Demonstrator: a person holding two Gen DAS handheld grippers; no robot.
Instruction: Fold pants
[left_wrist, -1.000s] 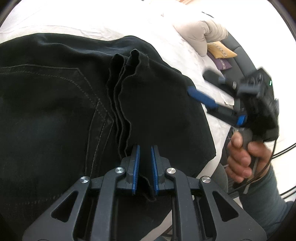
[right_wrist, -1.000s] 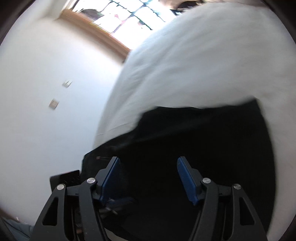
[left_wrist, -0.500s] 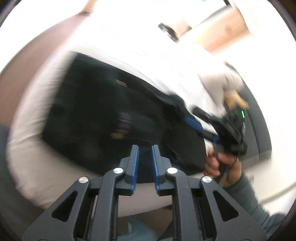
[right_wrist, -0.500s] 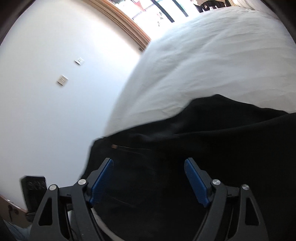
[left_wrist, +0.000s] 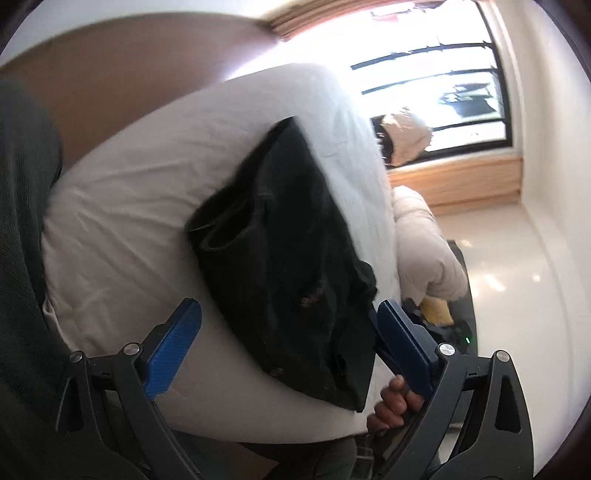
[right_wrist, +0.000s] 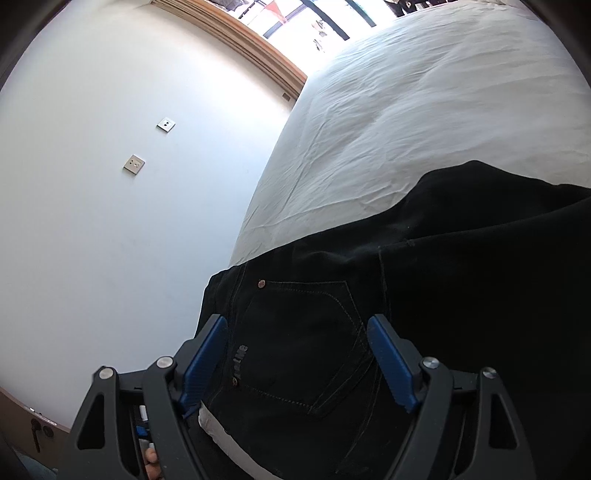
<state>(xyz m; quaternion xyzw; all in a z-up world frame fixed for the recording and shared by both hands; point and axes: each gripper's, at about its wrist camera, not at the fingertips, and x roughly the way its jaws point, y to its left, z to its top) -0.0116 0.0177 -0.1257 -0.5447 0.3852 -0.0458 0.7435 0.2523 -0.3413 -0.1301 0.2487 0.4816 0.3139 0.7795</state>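
Black pants (left_wrist: 288, 229) lie folded into a compact rectangle on the white bed (left_wrist: 122, 206). My left gripper (left_wrist: 288, 308) hovers back from them. Its jaws are opening wide and nothing is pressed between the blue pads (left_wrist: 173, 343). In the right wrist view the pants (right_wrist: 461, 266) fill the lower half, back pocket (right_wrist: 306, 332) up. My right gripper (right_wrist: 297, 321) stands open just above that pocket, touching nothing. A hand (left_wrist: 393, 402) on the right gripper's handle shows at the bed's near corner, mostly hidden behind my left finger.
A cream padded garment (left_wrist: 424, 251) is heaped at the bed's far side below a bright window (left_wrist: 443, 74). White sheet (right_wrist: 406, 110) stretches beyond the pants. A white wall with two socket plates (right_wrist: 133, 164) borders the bed. A dark sleeve (left_wrist: 22, 221) fills the left edge.
My left gripper let go of the pants' folded edge, drew back and rolled, and its jaws spread wide. My right gripper opened a little more and slid toward the back pocket.
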